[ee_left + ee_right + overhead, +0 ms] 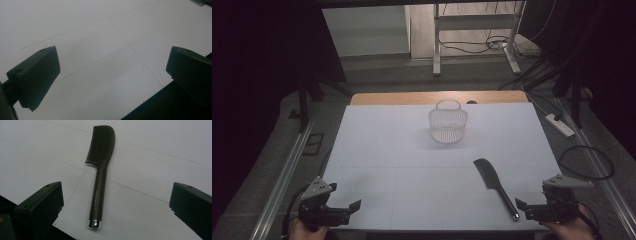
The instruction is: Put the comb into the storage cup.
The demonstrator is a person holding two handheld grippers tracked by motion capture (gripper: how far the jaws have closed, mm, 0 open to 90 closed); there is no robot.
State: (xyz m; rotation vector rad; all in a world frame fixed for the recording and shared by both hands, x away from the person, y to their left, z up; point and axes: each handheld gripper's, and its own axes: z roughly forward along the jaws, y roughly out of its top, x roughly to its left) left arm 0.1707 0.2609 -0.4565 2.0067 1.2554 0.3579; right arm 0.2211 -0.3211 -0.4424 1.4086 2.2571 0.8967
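Overhead and gripper views of a table covered with one white sheet (387,150), its wooden far edge (412,97) left bare. Two objects lie on the sheet: one dark comb (494,185) and one pale mesh basket (447,125).

The single comb lies flat in the near right part of the sheet, toothed head toward the middle of the table, handle toward the near edge, and a small bright metal cap closing the handle's end. In the right gripper view the comb (100,177) lies between the two black jaws but ahead of them, untouched, with white lettering along its handle.

The single basket stands upright near the far centre of the sheet, well apart from the comb, with one looped handle at its far rim.

Two grippers, one per hand, rest at the near edge. The left gripper (347,210) sits at the near left corner, its jaws spread wide over bare sheet (105,62). The right gripper (524,207) sits at the near right corner, just beside the comb's handle end, its jaws likewise wide apart and holding nothing.
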